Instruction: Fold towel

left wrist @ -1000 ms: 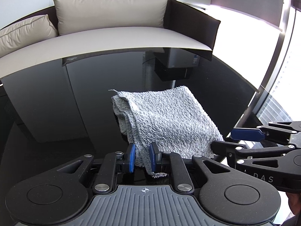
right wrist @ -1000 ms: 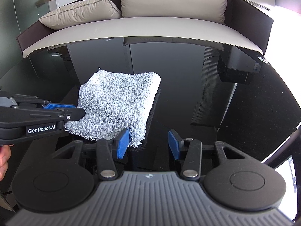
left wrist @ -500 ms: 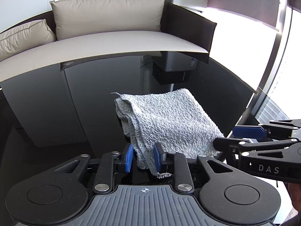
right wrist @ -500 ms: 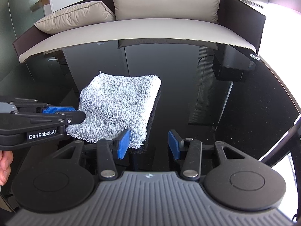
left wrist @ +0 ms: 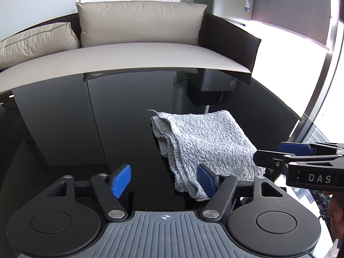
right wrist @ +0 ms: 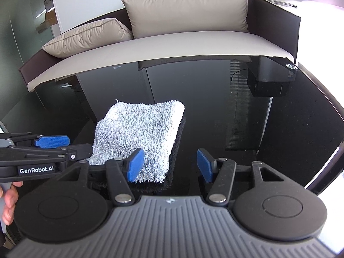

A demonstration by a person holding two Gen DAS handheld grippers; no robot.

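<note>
The left gripper (left wrist: pixel 162 181) has its blue fingers (left wrist: pixel 120 180) spread wide; they have just been opening, and nothing is pinched between them now. The near corner of the grey towel (left wrist: pixel 204 144) hangs down just beside its right finger, maybe touching it, I cannot tell for sure. The right gripper (right wrist: pixel 169 165) has its fingers (right wrist: pixel 134 164) wide too, freshly opened, with only bare black worktop (right wrist: pixel 215 107) between them; its left finger sits in front of the towel's near edge. The towel lies folded in a thick, soft pile on the shiny worktop, a little toward the near side, with the beige sofa (left wrist: pixel 137 30) far behind it. The fold looks close to done, but the layers do not line up. On the left side the edges bulge and slump, and the near corner is frayed and droops lower than the rest. If a hand pulls back fast, a finger could catch the fluffy loops and drag the top layer open. The worktop looks slick, so a small bump might slide the whole pile. The two grippers are also near each other, so they could knock together when they move away.
</note>
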